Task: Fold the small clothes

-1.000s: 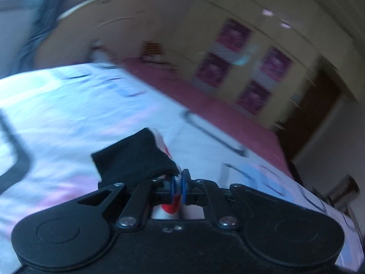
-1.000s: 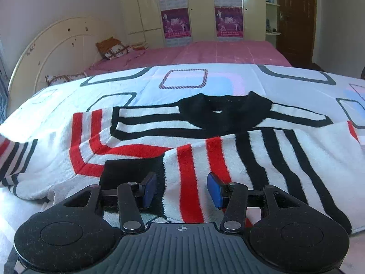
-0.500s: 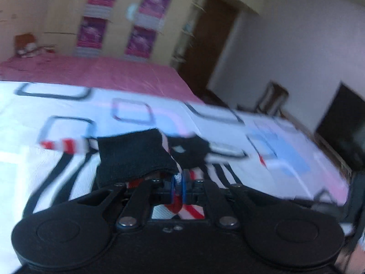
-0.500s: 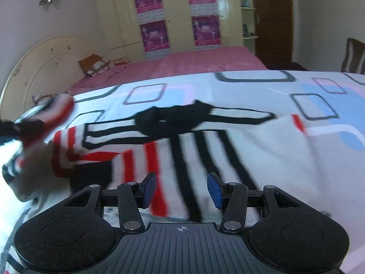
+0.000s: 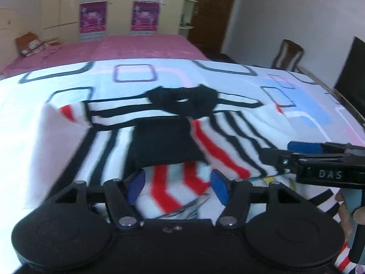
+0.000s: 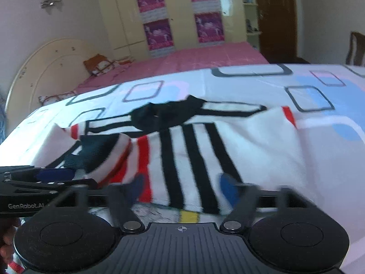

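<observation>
A small white sweater (image 5: 127,114) with black and red stripes and a black collar lies on the bed; it also shows in the right wrist view (image 6: 239,141). Both sleeves are folded in over the body, and a black cuff (image 5: 164,141) lies on the chest. My left gripper (image 5: 178,186) is open and empty just above the lower part of the folded left sleeve. My right gripper (image 6: 182,188) is open and empty over the sweater's hem. Each gripper shows at the side of the other's view, the right one in the left wrist view (image 5: 319,159).
The sweater lies on a white bedsheet (image 6: 319,96) with square prints. A pink bedspread (image 6: 194,57) lies beyond it, with pillows (image 6: 98,65) by the headboard. A wardrobe with posters (image 6: 178,18), a door and a chair (image 5: 289,52) stand at the back.
My left gripper carried the black-cuffed sleeve across over the sweater's body, then opened and let it go. The cuff now lies on the chest. My right gripper stayed open and shifted right.
</observation>
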{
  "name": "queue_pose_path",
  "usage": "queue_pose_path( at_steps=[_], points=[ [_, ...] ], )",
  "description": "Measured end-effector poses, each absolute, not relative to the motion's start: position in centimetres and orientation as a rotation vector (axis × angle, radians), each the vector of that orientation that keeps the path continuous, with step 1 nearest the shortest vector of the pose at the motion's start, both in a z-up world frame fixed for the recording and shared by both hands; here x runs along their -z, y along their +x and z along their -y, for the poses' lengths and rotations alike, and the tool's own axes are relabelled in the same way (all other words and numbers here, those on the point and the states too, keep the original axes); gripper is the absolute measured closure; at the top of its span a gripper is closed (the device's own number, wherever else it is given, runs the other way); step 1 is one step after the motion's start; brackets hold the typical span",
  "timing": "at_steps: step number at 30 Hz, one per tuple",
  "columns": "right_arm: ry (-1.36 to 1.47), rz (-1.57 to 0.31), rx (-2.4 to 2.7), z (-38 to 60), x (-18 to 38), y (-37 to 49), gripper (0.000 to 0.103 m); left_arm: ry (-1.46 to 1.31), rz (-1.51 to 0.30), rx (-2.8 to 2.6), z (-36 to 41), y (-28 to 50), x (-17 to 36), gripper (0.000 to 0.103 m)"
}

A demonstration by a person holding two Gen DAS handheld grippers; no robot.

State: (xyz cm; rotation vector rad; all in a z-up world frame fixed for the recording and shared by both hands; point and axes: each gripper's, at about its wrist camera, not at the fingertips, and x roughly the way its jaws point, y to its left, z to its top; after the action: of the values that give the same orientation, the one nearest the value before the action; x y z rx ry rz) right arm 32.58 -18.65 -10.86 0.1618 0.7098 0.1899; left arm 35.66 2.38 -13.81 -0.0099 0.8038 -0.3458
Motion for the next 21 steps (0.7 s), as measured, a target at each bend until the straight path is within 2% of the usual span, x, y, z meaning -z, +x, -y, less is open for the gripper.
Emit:
queue_pose_path(
  at_steps=[12,14,15,16,21],
  points=[
    [-0.020,-0.687,-0.322,10.9,11.1,34.4,0.025,0.004,-0.800,0.114,-8.5,34.4,13.0,0.040],
    [-0.055,-0.685,-0.326,9.7,11.5,34.7,0.030,0.009,-0.798,0.099,-9.2,34.2,13.1,0.040],
    [-0.071,-0.695,-0.332,9.2,11.8,35.0,0.039,0.015,-0.796,0.093,-9.5,34.0,13.2,0.040],
    [-0.082,-0.712,-0.340,8.8,12.2,35.3,0.043,0.020,-0.794,0.088,-9.8,33.9,13.3,0.040],
    [-0.113,-0.732,-0.355,7.4,13.2,35.8,0.043,0.010,-0.809,0.056,-11.4,33.4,14.0,0.038]
  ],
)
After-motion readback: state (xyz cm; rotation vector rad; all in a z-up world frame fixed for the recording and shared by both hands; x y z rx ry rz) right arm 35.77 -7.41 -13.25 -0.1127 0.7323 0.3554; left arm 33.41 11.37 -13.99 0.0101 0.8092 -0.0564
